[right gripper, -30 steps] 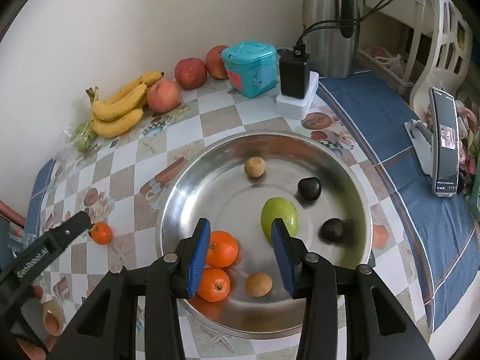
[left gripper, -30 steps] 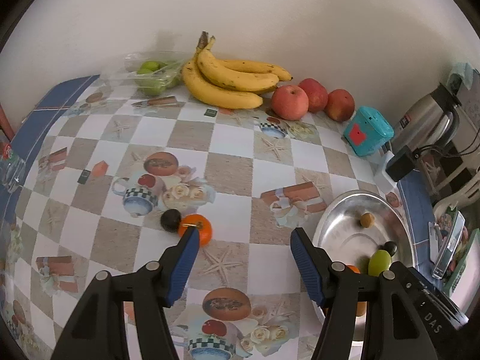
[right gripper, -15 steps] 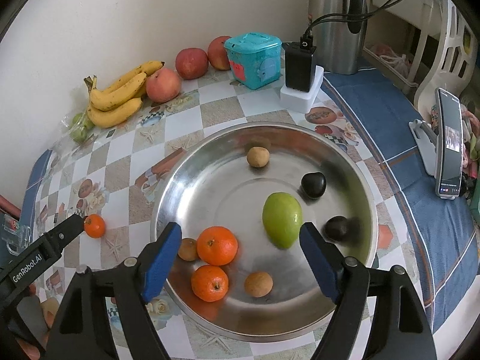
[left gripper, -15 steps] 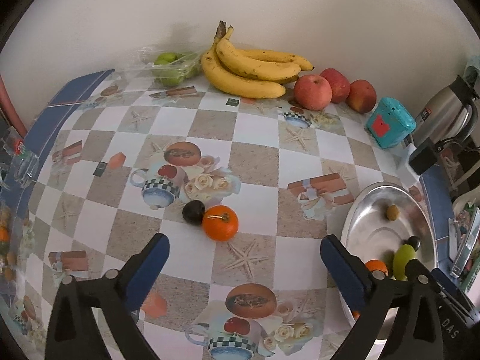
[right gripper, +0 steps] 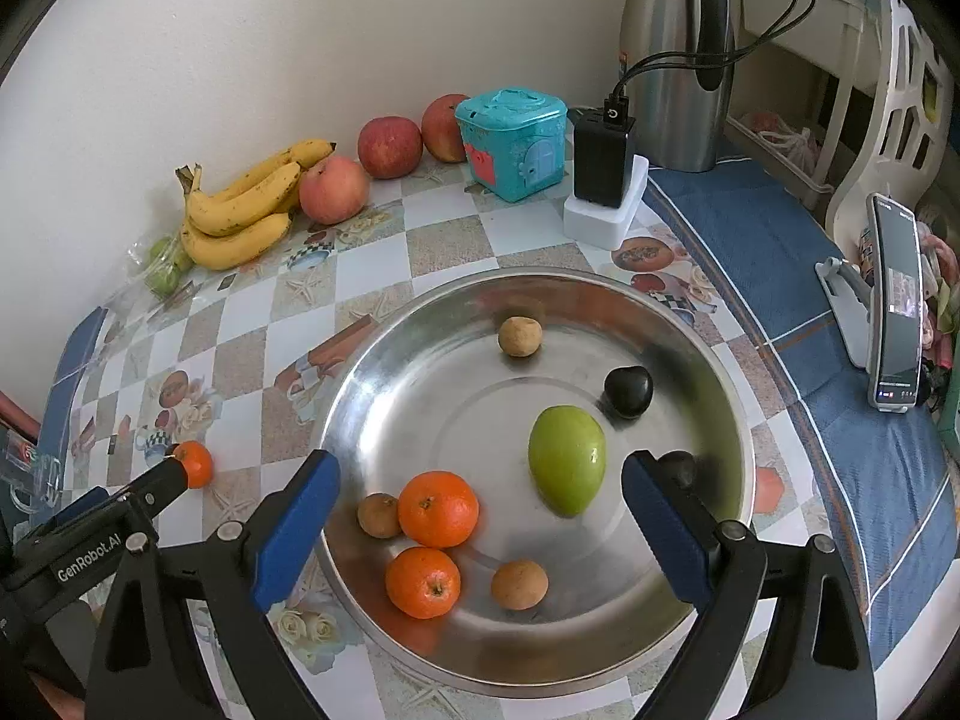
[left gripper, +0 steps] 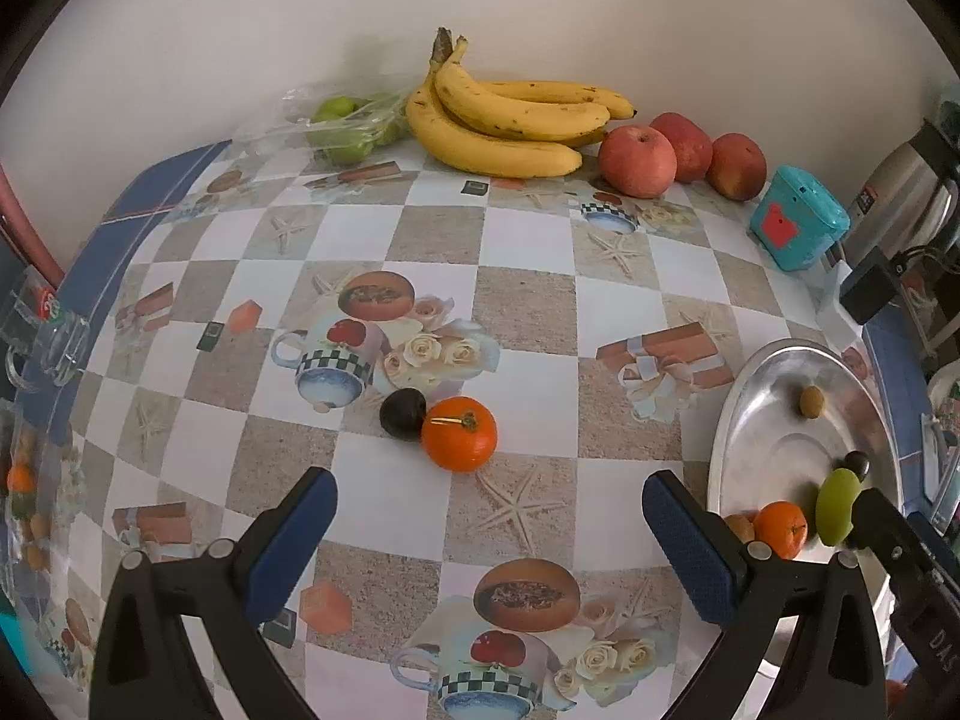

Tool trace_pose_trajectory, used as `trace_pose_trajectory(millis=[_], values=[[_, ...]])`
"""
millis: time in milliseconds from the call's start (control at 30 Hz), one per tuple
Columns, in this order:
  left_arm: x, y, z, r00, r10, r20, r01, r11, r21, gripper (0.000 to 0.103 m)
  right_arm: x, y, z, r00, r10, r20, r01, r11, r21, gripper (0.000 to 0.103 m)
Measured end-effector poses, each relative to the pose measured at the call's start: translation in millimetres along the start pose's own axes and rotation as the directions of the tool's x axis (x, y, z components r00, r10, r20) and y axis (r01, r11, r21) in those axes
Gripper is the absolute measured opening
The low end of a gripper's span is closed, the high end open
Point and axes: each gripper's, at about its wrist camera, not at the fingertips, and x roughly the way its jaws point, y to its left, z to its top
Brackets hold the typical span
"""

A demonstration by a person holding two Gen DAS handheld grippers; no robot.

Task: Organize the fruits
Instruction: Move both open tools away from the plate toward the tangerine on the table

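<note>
"GenRobot.AI" in white on the left gripper (right gripper: 180, 468) body, near left in the right wrist view. "DAS" on the right gripper body, near right in the left wrist view. Phone (right gripper: 897, 312) screen text unreadable.

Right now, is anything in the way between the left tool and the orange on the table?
No, nothing visible blocks it. The left tool is open, with only bare tablecloth between it and the orange. A small dark fruit touches the orange's far left side, so it could get bumped.

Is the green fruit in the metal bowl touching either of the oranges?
No, the green fruit lies apart from both oranges in the bowl.
</note>
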Motion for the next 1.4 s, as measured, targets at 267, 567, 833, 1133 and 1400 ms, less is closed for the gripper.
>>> trace_pose_trajectory(millis=[267,567,833,1133,1400], values=[[0,3,1,1.0,-0.001,-0.007,0.001,1.0,0.005,0.103,0,2,-1,1.0,0.006,0.009,-0.006,1.0,-0.009,0.095],[-2,26,7,0.999,0.035,0.005,-0.035,0.999,-0.027,0.103,4,11,-2,1.0,0.022,-0.016,-0.022,0.999,-0.032,0.095],[-13,56,14,0.989,0.137,0.057,-0.134,0.99,-0.051,0.103,7,25,-3,0.997,0.063,-0.037,-0.066,0.996,-0.061,0.095],[-23,91,17,0.974,0.213,0.077,-0.205,0.974,-0.093,0.103,10,55,-9,0.99,0.122,-0.065,-0.13,0.983,-0.131,0.095],[-27,126,17,0.973,0.223,0.066,-0.208,0.961,-0.181,0.103,12,85,-15,0.982,0.171,-0.081,-0.182,0.969,-0.167,0.095]])
